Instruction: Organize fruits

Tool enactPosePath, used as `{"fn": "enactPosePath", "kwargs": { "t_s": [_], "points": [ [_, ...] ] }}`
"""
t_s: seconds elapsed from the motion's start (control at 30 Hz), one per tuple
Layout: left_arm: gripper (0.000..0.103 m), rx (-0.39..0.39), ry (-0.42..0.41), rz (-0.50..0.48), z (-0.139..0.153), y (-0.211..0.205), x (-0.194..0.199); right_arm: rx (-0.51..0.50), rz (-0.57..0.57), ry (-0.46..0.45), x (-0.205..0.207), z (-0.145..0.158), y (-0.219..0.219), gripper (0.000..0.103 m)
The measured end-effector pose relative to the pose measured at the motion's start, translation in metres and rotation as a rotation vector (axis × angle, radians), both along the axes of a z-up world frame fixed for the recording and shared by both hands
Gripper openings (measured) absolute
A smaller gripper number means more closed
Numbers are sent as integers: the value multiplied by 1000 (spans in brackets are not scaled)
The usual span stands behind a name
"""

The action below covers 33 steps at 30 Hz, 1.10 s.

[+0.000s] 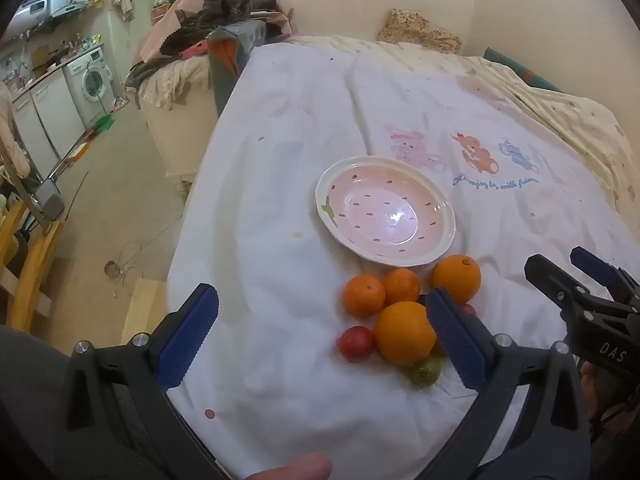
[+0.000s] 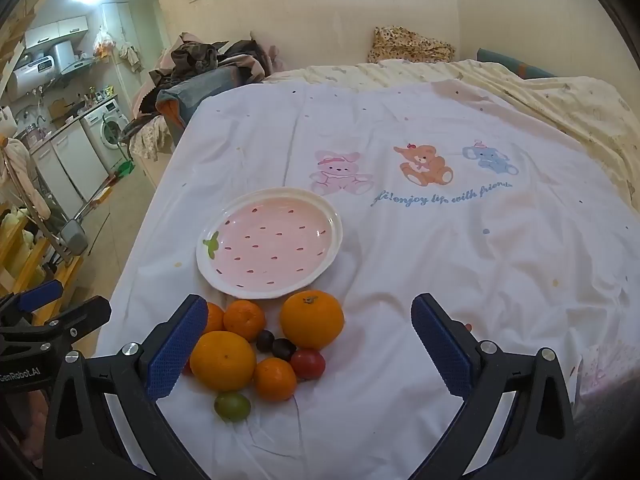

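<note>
A pink strawberry-pattern plate (image 1: 440, 254) (image 2: 208, 270) lies empty on the white bed sheet. Just in front of it sits a cluster of fruit: several oranges (image 1: 405, 333) (image 2: 311, 319), a red tomato (image 1: 355, 343) (image 2: 307, 363), a green tomato (image 1: 425, 369) (image 2: 232, 406) and two dark plums (image 2: 283, 349). My left gripper (image 1: 322, 322) is open and empty, hovering left of the fruit. My right gripper (image 2: 306, 334) is open and empty above the fruit; it also shows at the right edge of the left wrist view (image 1: 572, 264).
The white sheet (image 2: 460, 264) with cartoon animal prints covers the bed. A pile of clothes (image 2: 208, 64) lies at the far left corner. A floral cushion (image 2: 408, 46) sits by the wall. The bed's left edge drops to the floor (image 1: 120, 208), with a washing machine (image 1: 90, 78) beyond.
</note>
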<state>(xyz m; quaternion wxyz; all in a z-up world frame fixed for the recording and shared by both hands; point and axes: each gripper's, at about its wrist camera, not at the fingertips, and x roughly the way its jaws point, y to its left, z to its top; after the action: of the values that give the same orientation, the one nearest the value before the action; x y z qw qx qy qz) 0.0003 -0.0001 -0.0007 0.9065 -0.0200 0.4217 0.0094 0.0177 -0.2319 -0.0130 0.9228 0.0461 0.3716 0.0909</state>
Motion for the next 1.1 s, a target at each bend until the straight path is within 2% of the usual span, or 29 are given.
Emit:
{"fn": "enactPosePath", "kwargs": {
  "t_s": [0.23, 1.1],
  "points": [
    [102, -13, 0, 11, 7, 0, -2, -2, -3, -10, 0, 1, 0, 103],
    [102, -34, 21, 30, 0, 8, 2, -4, -7, 2, 1, -2, -1, 103]
  ]
}}
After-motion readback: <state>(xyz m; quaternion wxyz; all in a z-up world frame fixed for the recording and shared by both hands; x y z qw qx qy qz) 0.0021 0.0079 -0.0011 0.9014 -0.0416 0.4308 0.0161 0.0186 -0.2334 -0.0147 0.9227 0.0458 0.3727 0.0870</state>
